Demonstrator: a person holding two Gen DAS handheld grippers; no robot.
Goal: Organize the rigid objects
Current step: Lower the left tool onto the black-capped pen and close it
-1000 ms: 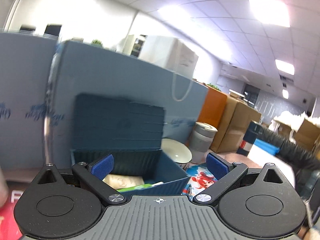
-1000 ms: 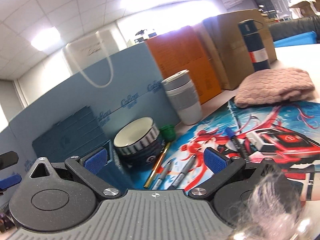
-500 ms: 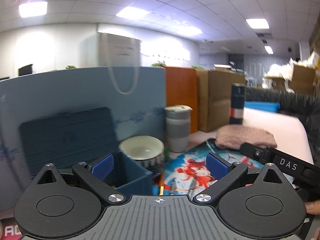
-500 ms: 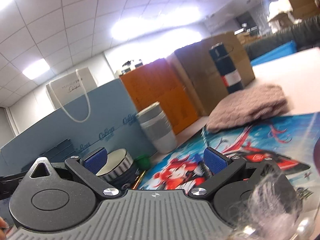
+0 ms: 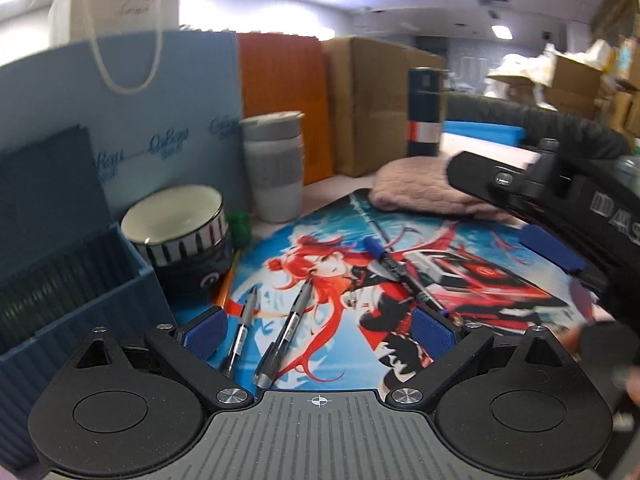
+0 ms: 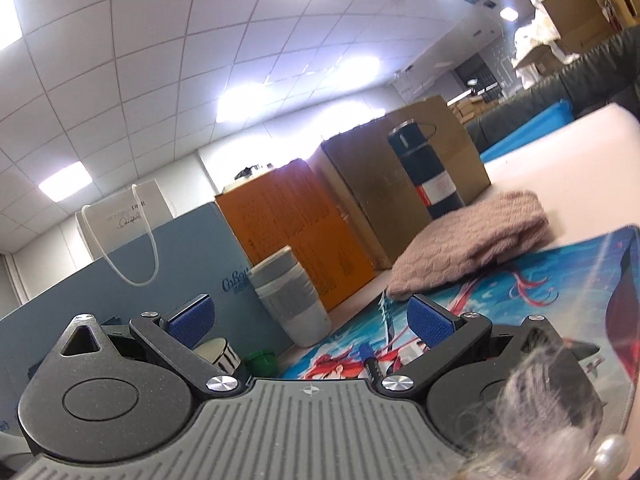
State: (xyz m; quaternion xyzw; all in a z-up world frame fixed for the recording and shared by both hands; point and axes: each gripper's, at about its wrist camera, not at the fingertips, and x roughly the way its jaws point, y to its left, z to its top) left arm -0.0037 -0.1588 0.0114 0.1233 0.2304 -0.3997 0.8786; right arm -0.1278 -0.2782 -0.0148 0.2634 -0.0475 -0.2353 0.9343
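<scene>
The left tongs (image 5: 318,330) hover low over the printed mat (image 5: 460,280), spread wide and holding nothing. Two grey pens (image 5: 288,328) lie side by side on the mat right in the gap between the blue pads (image 5: 204,330), their near ends closest to the camera. A blue-capped marker (image 5: 386,266) lies further right and a little farther off, and a yellow pencil (image 5: 226,284) rests at the foot of the striped bowl (image 5: 180,228). The open blue box (image 5: 132,288) stands at the near left, just beside the bowl; it looks like the place where the loose writing things belong.

The right tongs (image 6: 310,318) are likewise wide open and empty, tilted upward so that they look mostly at the ceiling, with the grey cup (image 6: 292,296) and the pink knitted cloth (image 6: 468,252) beyond them. In the left view they hang over the right part of the mat.

This reads as the reach for a pen, with the grasp not yet made. The next move likely calls for lowering the left tongs onto one grey pen alone, pads across its barrel, closing firmly, then carrying it left to the box. The neighbouring pen lies close, so the pads need to straddle only one.
</scene>
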